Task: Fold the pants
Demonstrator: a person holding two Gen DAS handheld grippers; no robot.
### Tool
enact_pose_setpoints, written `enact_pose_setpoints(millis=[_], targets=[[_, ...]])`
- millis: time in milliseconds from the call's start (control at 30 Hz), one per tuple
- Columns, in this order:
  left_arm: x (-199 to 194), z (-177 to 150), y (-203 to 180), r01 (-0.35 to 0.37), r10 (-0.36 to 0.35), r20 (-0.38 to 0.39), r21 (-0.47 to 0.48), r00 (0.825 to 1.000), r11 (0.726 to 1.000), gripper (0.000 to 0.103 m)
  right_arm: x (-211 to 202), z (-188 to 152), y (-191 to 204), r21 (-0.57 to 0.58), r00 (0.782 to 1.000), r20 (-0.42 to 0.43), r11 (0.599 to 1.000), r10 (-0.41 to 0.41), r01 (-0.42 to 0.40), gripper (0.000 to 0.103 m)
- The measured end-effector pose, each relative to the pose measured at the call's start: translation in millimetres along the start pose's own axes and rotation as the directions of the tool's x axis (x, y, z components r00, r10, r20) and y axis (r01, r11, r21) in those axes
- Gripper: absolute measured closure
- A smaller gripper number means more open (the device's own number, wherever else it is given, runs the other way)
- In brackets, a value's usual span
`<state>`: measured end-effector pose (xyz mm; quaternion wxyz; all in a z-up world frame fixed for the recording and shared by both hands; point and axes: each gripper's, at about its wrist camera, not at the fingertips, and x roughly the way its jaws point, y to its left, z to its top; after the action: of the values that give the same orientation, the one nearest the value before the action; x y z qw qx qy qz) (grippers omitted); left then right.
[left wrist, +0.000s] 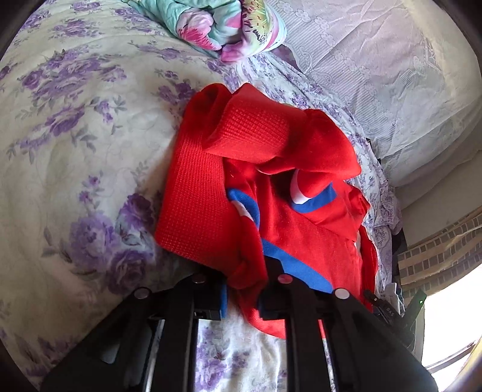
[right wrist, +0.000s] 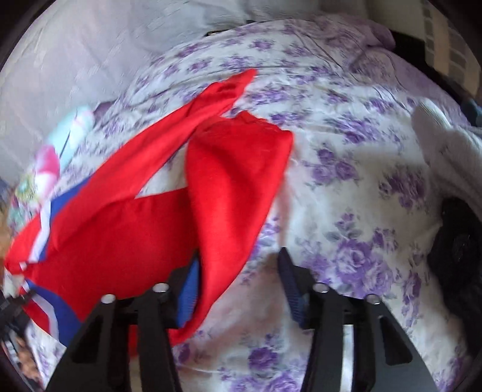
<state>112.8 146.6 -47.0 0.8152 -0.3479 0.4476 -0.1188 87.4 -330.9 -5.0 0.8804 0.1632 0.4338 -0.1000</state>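
Observation:
Red pants [left wrist: 265,181] with blue and white side stripes lie bunched on a bed with a purple-flowered sheet [left wrist: 75,150]. My left gripper [left wrist: 242,289] is shut on a fold of the red cloth near the blue stripe. In the right wrist view the pants [right wrist: 180,205] hang spread out, one leg reaching up and away. My right gripper [right wrist: 238,289] is open; red cloth drapes over its left finger [right wrist: 186,289], and the right finger [right wrist: 290,286] is bare. This view is blurred.
A folded teal and pink flowered cloth [left wrist: 223,27] lies at the far end of the bed. A white lace cover [left wrist: 376,69] lies to the right. A white cloth [right wrist: 446,150] and a dark object [right wrist: 458,241] sit at the right.

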Motion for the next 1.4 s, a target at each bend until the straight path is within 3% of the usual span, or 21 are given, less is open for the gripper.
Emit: enact_pose_setpoints(millis=[133,233,300,433,567,633,767,933,1033,1100,1167,1233,1400], targets=[[-2.4,-1.2,1.4,-0.001,0.001,0.004,0.01,1.0,1.0,0.089,3.3,-2.1,11.5,-0.042,1.0,0.005,0.999,-0.015,0.016,0.083],[-2.4,-3.2,-1.2,-0.017,0.017,0.006,0.025,1.0,1.0,0.089,9.1,0.6,23.9,-0.088,0.998,0.018,0.994,-0.068,0.069,0.083],[-2.0,-3.5,-2.9,-0.022,0.022,0.007,0.032,1.0,0.999,0.089,11.4,3.6,25.5,-0.09,0.998,0.02,0.994,-0.062,0.064,0.083],[-8.3,-2.3,-0.4,0.004,-0.004,-0.003,0.006,1.0,1.0,0.092,-2.4,3.8,-2.6,0.04,0.995,0.027,0.994,0.099,-0.1,0.089],[-46.4,-6.6,-2.6,0.076,-0.076,-0.025,-0.011,0.997,0.997,0.093,-38.1,-6.9,-29.0,0.128,0.961,0.057,0.953,0.269,-0.275,0.089],[-68.2,-16.3,-8.0,0.087,-0.086,-0.027,0.025,0.996,0.996,0.093,-59.9,-22.2,-34.4,0.114,0.948,0.057,0.941,0.314,-0.319,0.089],[-111.4,-58.0,-0.4,0.081,-0.079,-0.033,0.07,0.996,0.994,0.093,-89.9,-66.5,-39.3,0.066,0.943,0.013,0.941,0.333,-0.333,0.089],[-129.9,-110.3,40.5,0.045,-0.044,-0.063,0.015,0.997,0.999,0.092,-108.0,-127.5,-45.2,0.03,0.954,-0.041,0.955,0.296,-0.295,0.089],[-142.6,-128.6,47.5,0.042,-0.041,-0.033,0.018,0.999,0.999,0.091,-106.3,-140.6,-45.7,0.021,0.957,-0.056,0.958,0.286,-0.285,0.089],[-153.1,-135.3,46.5,-0.004,0.004,0.006,0.037,1.0,0.999,0.086,-105.6,-140.8,-50.0,0.029,0.952,-0.061,0.953,0.301,-0.3,0.084],[-161.8,-139.5,47.3,-0.016,0.016,0.013,0.04,1.0,0.999,0.075,-110.5,-137.8,-54.9,0.055,0.945,-0.054,0.945,0.324,-0.321,0.063],[-177.3,-143.0,53.8,0.012,-0.013,0.026,0.026,1.0,1.0,0.066,-122.3,-136.3,-60.1,0.06,0.955,-0.017,0.953,0.297,-0.296,0.049],[-212.5,-136.0,62.4,-0.095,0.091,0.134,0.025,0.987,0.995,0.042,-146.0,-122.7,-79.4,0.082,0.966,0.064,0.963,0.25,-0.255,0.045]])
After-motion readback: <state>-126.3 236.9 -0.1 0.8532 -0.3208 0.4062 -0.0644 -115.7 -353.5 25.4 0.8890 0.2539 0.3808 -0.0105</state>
